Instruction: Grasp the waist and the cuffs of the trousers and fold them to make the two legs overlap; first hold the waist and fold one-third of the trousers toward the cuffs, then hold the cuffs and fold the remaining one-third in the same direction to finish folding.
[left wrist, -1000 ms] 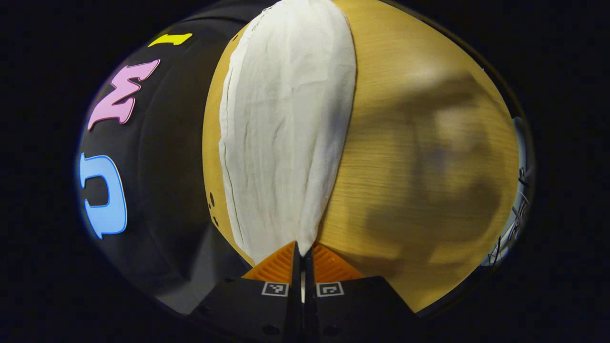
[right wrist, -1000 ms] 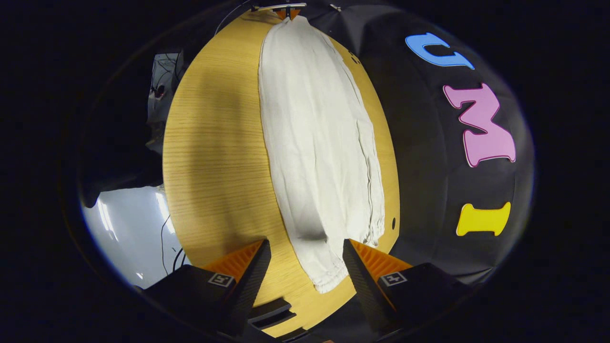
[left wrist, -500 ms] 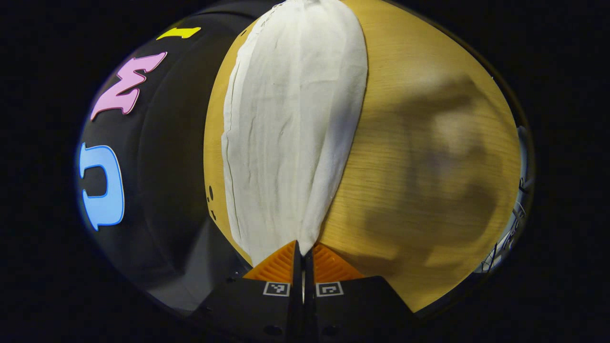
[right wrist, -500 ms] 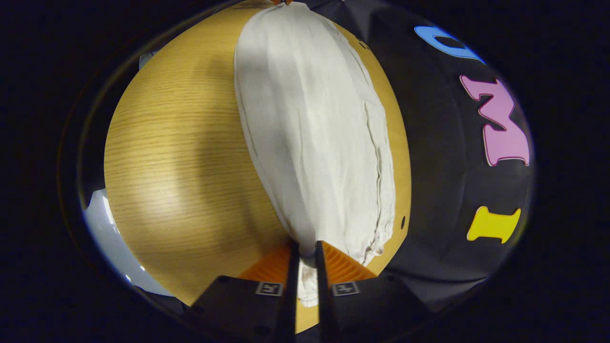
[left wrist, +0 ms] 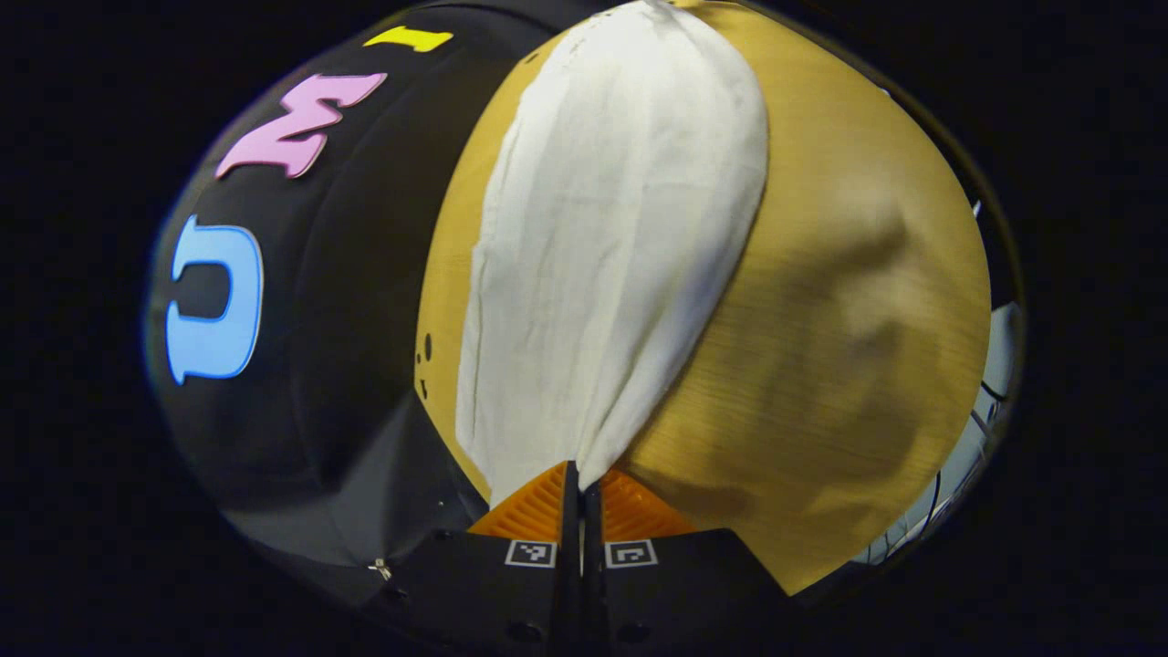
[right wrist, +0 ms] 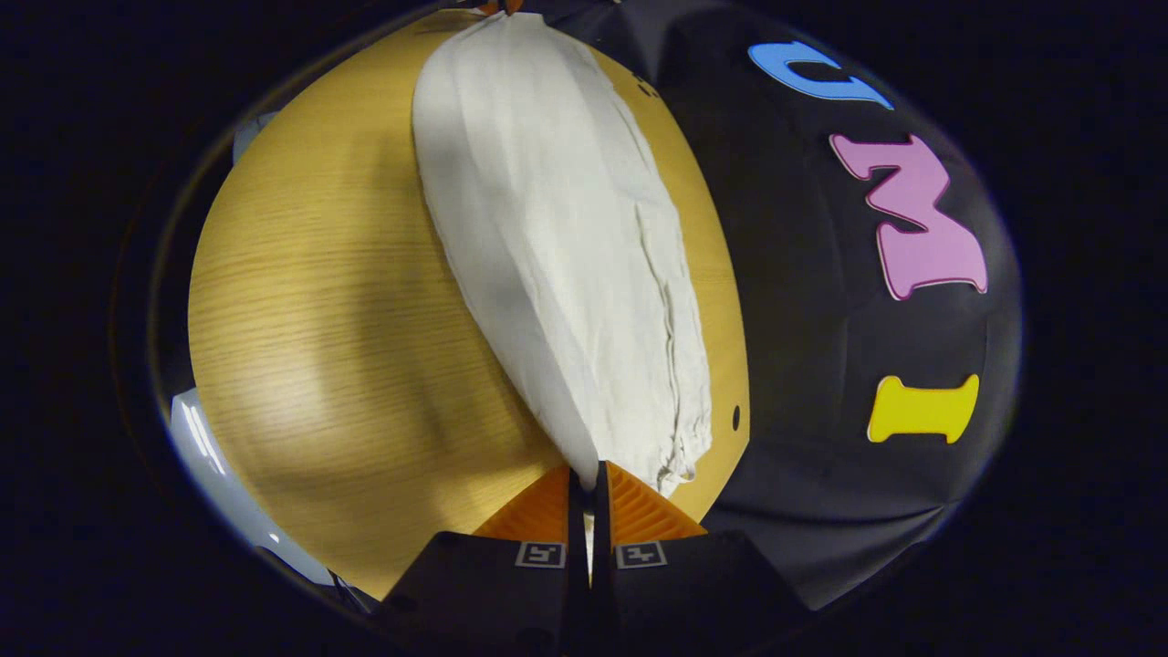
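The trousers (left wrist: 602, 274) look light, soft, probably limp. Both ends are pinched: left gripper (left wrist: 581, 474) and right gripper (right wrist: 589, 474) each clamp an end edge.

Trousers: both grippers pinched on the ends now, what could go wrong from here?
1. The left gripper and right gripper each pinch only a narrow bit of the white fabric trousers; it could slip out.
2. The trousers lie near the round wooden table's far edge; dragging may pull them off.
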The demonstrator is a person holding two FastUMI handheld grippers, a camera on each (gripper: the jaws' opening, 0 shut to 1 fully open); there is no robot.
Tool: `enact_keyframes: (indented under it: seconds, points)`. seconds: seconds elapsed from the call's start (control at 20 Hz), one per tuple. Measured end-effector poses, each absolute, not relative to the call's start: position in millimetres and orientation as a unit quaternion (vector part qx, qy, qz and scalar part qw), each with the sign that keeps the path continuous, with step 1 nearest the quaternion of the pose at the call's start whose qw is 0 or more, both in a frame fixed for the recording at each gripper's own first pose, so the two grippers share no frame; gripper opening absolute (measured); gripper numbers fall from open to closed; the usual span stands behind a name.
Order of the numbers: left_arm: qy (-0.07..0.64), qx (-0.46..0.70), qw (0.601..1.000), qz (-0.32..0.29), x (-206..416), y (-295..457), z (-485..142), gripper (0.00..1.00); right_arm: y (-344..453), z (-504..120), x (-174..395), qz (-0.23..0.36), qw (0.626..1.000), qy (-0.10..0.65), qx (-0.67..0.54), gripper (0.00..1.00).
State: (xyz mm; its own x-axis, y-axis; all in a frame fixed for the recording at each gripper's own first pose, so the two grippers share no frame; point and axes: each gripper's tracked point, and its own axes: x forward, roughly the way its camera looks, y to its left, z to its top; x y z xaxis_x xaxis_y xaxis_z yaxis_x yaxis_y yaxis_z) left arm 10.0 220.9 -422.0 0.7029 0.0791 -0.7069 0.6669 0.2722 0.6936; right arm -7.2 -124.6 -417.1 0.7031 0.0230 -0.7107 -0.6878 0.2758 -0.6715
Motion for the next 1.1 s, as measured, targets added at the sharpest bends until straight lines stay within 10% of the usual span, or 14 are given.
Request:
enact_keyframes:
  seconds: [0.35, 1.1]
  points:
    - [0.311, 0.487, 0.809, -0.107, 66.2, 218.5, -371.3, 0.05, -124.0, -367.4, 56.5, 0.154, 0.785, 0.266, -0.538, 0.05]
    - [0.355, 0.452, 0.811, -0.11, 163.1, 226.0, -400.6, 0.05, -118.9, -417.5, 169.8, 0.129, 0.811, 0.329, -0.465, 0.05]
